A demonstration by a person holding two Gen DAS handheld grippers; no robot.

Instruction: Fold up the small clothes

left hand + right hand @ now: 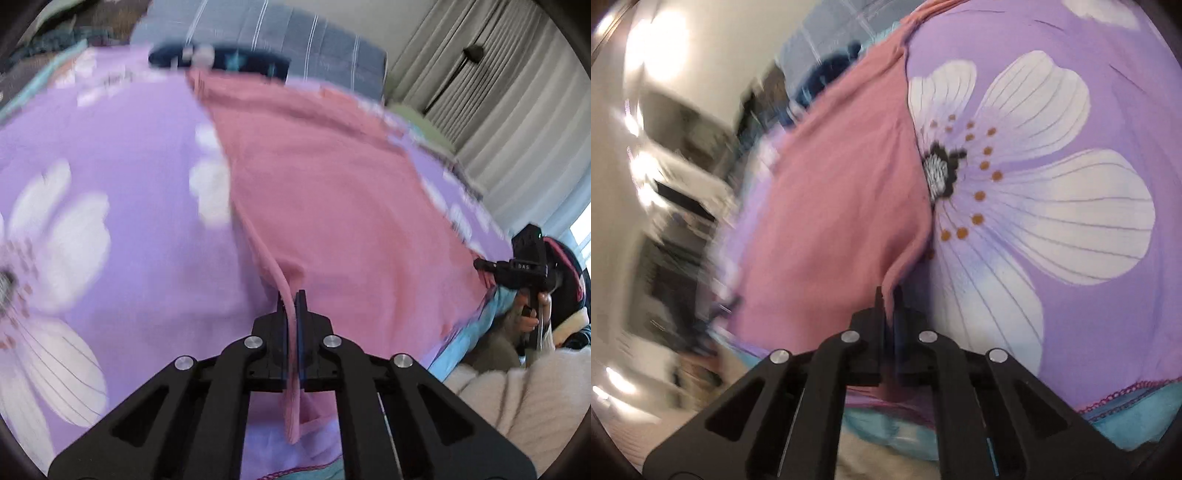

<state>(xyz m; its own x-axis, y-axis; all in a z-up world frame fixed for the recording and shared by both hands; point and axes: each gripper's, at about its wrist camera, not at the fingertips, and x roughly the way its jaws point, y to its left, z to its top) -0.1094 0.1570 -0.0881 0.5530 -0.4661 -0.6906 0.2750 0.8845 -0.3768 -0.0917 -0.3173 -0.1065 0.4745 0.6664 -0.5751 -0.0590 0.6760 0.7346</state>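
A pink garment [325,192] lies spread on a purple bedsheet with white flowers [122,221]. My left gripper [291,301] is shut on the near left edge of the pink garment, whose hem runs between the pads and hangs down behind them. In the right wrist view the same pink garment [842,206] stretches away, and my right gripper [888,297] is shut on its near right corner. The right gripper [484,265] also shows at the far right of the left wrist view, held by a hand at the bed's edge.
A dark blue folded item [218,61] lies at the far end of the pink garment. Behind it is a blue-grey striped pillow [280,33]. Grey curtains [517,110] hang on the right. A cream fleece sleeve [502,398] is near the bed's blue border [1137,410].
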